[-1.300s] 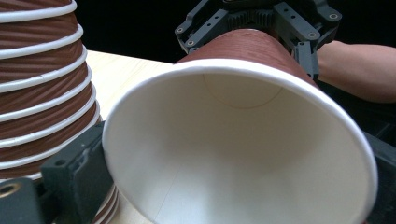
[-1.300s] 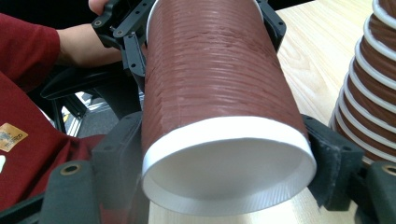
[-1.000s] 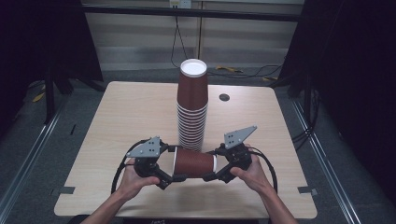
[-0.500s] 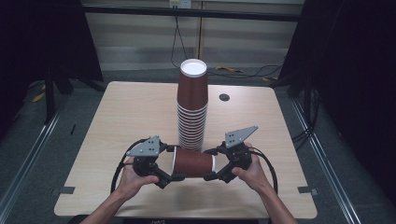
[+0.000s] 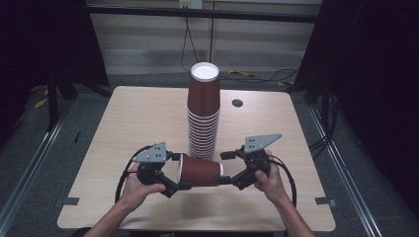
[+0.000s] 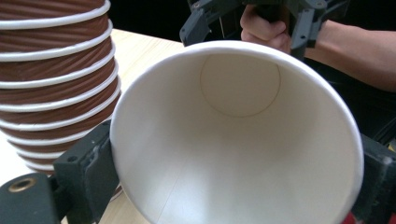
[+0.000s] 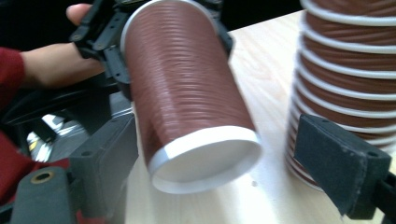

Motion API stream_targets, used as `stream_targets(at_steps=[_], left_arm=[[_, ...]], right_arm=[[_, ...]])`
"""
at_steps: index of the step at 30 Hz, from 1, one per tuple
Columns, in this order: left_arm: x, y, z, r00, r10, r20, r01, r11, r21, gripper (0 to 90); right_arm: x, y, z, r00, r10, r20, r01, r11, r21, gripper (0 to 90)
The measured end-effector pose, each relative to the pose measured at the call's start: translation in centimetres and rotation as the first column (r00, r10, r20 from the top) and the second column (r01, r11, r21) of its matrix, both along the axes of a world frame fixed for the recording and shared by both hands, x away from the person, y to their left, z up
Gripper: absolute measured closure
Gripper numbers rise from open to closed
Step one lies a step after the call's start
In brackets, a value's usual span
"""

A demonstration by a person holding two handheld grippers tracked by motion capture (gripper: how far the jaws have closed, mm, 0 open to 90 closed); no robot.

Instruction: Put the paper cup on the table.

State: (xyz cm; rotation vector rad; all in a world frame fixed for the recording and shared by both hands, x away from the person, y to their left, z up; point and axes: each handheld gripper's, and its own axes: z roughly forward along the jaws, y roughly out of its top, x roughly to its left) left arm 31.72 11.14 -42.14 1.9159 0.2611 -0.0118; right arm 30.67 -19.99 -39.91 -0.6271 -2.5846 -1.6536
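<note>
two grippers meet over the near half of the table (image 5: 123,123), with a brown cup (image 5: 200,171) lying on its side between them, just in front of the tall stack (image 5: 203,116) of upturned cups. the left gripper (image 5: 174,173) clamps the cup's wide rim end: in the left gripper view both black jaws press on the outside of the rim, and the white inside of the cup (image 6: 238,135) faces the camera with its round bottom far in. the right gripper (image 5: 226,168) stands at the cup's narrow base end with its jaws spread wide; they have just been opening. in the right gripper view the cup (image 7: 187,100) lies between these jaws, its white base toward the camera, with a clear gap to the right pad, while the left pad is close beside it; i cannot tell if it touches. the stack (image 7: 348,79) stands just behind the right jaw.
</note>
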Motion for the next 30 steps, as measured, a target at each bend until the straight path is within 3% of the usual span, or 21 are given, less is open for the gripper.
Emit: stream_targets(at_steps=[7, 15, 19, 22, 27, 30], left_arm=[[0.4, 0.4, 0.0, 0.9997, 0.02, -0.017, -0.019, 0.9995, 0.024, 8.4], [0.2, 1.2, 0.5, 0.9996, 0.027, 0.002, -0.027, 0.9942, 0.104, 8.3], [0.4, 1.9, 0.5, 0.9991, 0.042, -0.004, -0.041, 0.9912, 0.126, 8.3], [0.6, 2.4, 0.6, 0.9984, 0.055, -0.012, -0.053, 0.9888, 0.139, 8.3], [1.1, 3.0, 0.8, 0.9957, 0.087, -0.031, -0.081, 0.9829, 0.165, 8.1], [1.2, 3.4, 0.8, 0.9947, 0.098, -0.03, -0.09, 0.9776, 0.19, 8.0]], right_arm=[[-0.1, -0.8, 0.1, 0.9937, -0.105, 0.04, 0.104, 0.994, 0.012, 13.7], [-0.9, -1.7, 0.4, 0.9657, -0.234, 0.113, 0.235, 0.972, 0.007, 13.6], [-1.2, -2.2, 0.2, 0.9569, -0.265, 0.119, 0.265, 0.964, 0.017, 13.7], [-1.4, -2.6, 0.1, 0.9583, -0.265, 0.107, 0.265, 0.964, 0.018, 13.7], [-2.0, -3.5, -0.1, 0.943, -0.309, 0.123, 0.308, 0.951, 0.031, 13.7], [-2.4, -4.2, -0.3, 0.9425, -0.314, 0.115, 0.312, 0.949, 0.03, 13.6]])
